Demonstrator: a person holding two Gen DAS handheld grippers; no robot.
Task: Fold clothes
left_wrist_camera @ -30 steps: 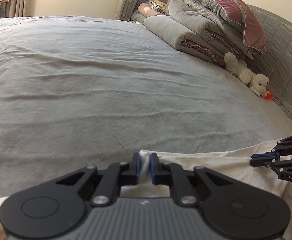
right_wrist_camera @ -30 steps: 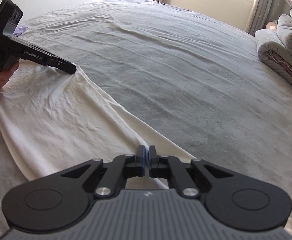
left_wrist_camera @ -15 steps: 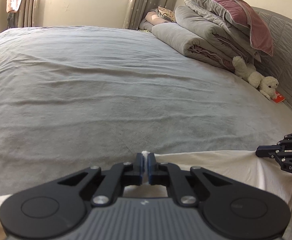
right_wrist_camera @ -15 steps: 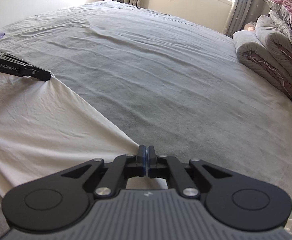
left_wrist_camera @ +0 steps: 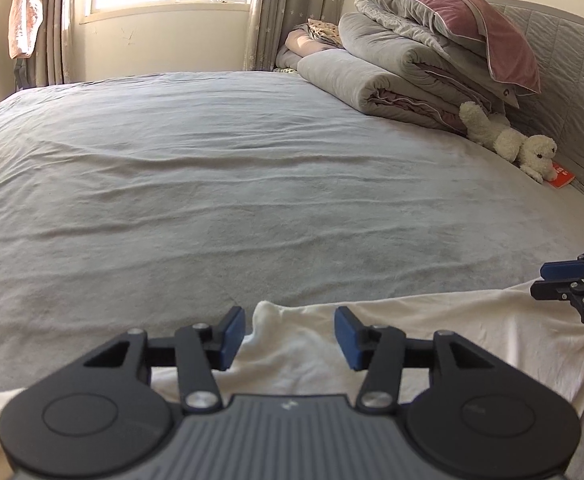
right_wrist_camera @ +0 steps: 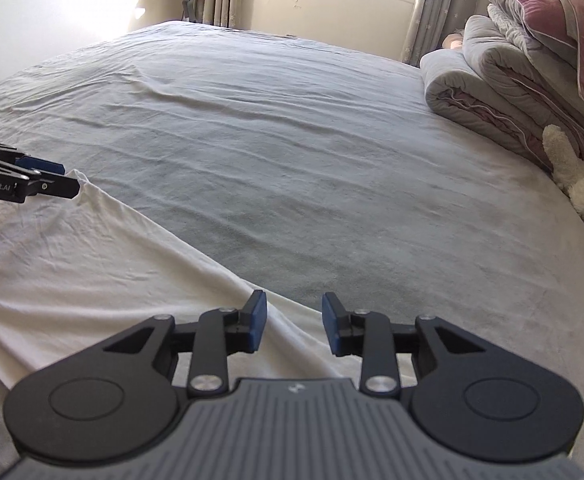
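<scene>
white garment (left_wrist_camera: pixel 432 332): soft matt cloth, finely creased, seen along the lower edge of both views. bed cover (left_wrist_camera: pixel 251 184): grey matt cloth with a short nap, rippled. left gripper (left_wrist_camera: pixel 289 334): matt black plastic links, bright metal pivot pins, ribbed grey body, blue matt pads (left_wrist_camera: pixel 232 338). right gripper (right_wrist_camera: pixel 294 322): same finish. rolled quilts (left_wrist_camera: pixel 376 84) at upper right: thick matt cloth. pillow (left_wrist_camera: pixel 452 12): mauve velvety cloth, slight sheen. soft toy (left_wrist_camera: pixel 508 140): cream fluffy pile. headboard (left_wrist_camera: pixel 572 60): grey quilted cloth.

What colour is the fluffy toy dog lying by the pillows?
Cream-white. The toy dog shows best in the left wrist view.
</scene>
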